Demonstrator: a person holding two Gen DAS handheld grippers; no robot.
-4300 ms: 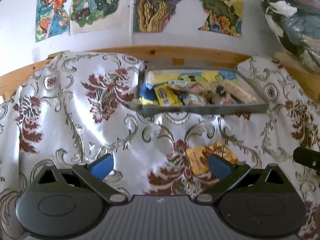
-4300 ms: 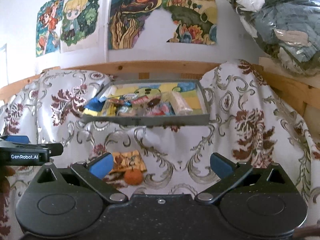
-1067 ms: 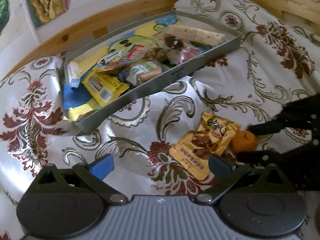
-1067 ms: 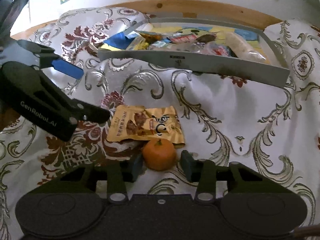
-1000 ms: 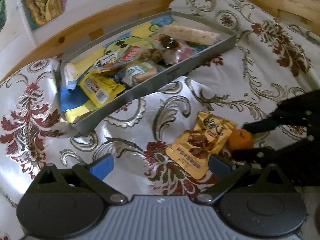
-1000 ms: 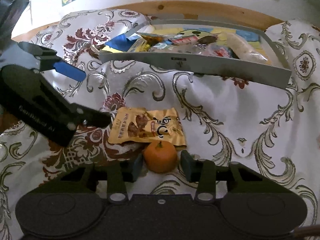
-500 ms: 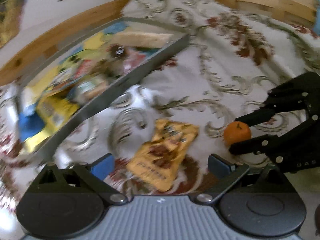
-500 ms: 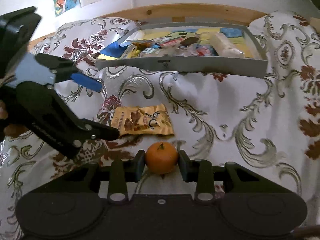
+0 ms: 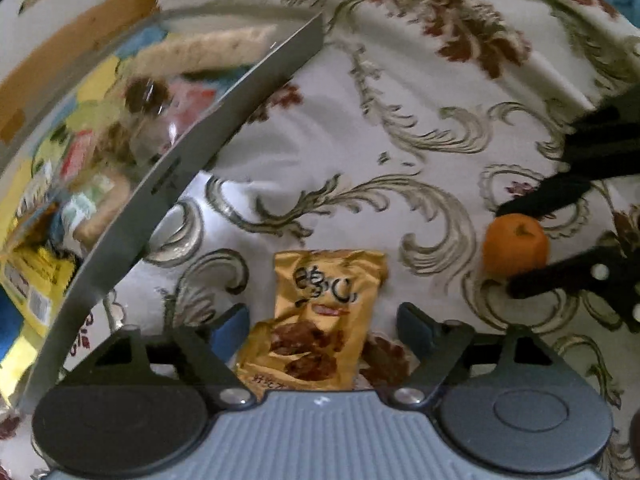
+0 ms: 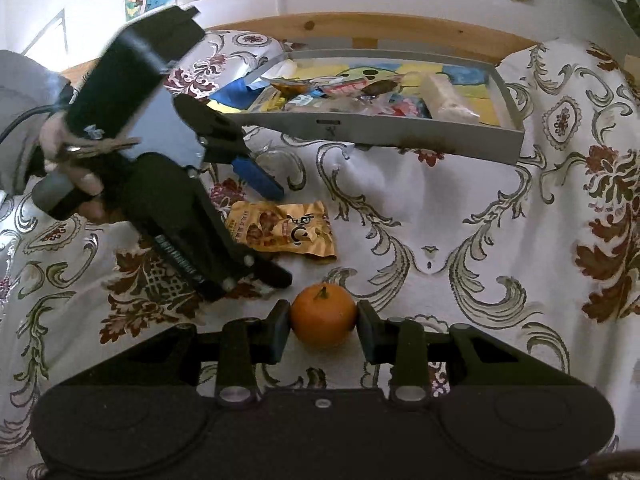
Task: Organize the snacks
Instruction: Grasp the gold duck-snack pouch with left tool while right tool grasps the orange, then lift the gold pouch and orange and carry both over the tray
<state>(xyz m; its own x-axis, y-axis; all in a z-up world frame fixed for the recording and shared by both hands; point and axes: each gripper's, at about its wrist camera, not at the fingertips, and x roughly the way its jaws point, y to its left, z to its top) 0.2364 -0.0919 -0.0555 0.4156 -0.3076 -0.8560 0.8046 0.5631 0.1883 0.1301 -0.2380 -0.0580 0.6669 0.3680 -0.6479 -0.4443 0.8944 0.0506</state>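
A gold snack packet (image 9: 320, 312) lies flat on the floral cloth. My left gripper (image 9: 320, 328) stands over it with the packet between its blue pads (image 9: 230, 330); the jaws are closing and the pads do not press on it. In the right wrist view the same gripper (image 10: 280, 236) straddles the packet (image 10: 288, 228), held by a person's hand (image 10: 68, 160). My right gripper (image 10: 323, 320) is shut on a small orange mandarin (image 10: 323, 312), just right of the packet. The left view shows the mandarin (image 9: 514, 244) between the right gripper's black fingers (image 9: 556, 196).
A grey tray (image 10: 400, 132) full of wrapped snacks sits at the back on the cloth; its front wall (image 9: 224, 120) runs close to the left of the packet. Behind it are a wooden rail (image 10: 400, 28) and a wall with posters. Bare cloth (image 10: 500, 220) lies to the right.
My left gripper has come down and rolled over the gold packet, and its jaws have narrowed. My right gripper has closed on the mandarin and drawn it back from the packet.
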